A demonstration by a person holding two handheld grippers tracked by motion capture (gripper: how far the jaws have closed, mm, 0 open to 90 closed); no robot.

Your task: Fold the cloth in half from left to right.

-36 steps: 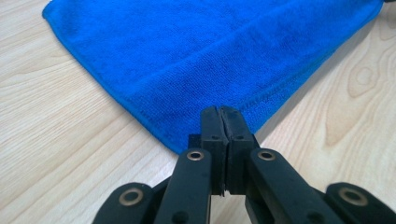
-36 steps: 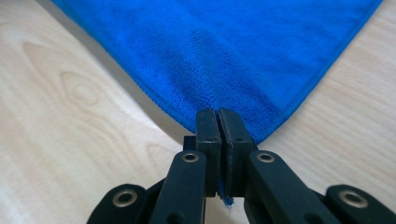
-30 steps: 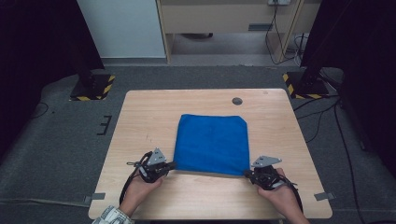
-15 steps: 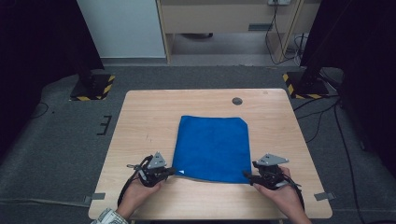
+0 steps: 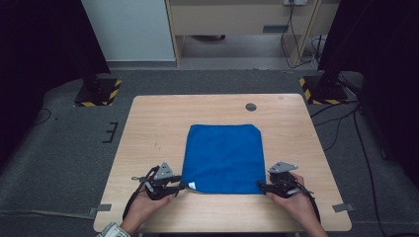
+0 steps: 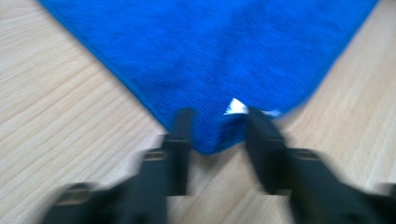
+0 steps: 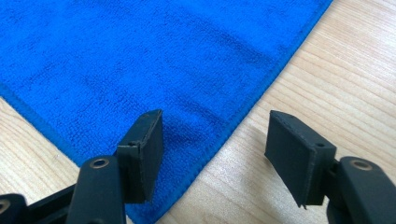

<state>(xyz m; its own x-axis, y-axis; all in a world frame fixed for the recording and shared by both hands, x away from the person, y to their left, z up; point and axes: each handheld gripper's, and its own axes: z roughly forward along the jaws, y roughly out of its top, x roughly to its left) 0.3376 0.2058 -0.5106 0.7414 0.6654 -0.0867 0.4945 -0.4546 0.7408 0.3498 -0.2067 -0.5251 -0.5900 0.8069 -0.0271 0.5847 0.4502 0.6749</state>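
Bottom of the high view: left gripper (image 5: pixel 187 186) and right gripper (image 5: pixel 261 186), each at a near corner of the blue cloth (image 5: pixel 223 158). Both sets of jaws have just been opening. Left gripper view, blurred – black jaws part-open astride the corner, pads off it, a white tag (image 6: pixel 236 107) at the hem. Right gripper view, sharp – jaws wide, nubby microfibre pile, stitched edge, nothing gripped. The cloth lies flat, folded square, centre of the pale wood-grain table (image 5: pixel 148 128); a dark round disc (image 5: pixel 251 106) sits beyond it.
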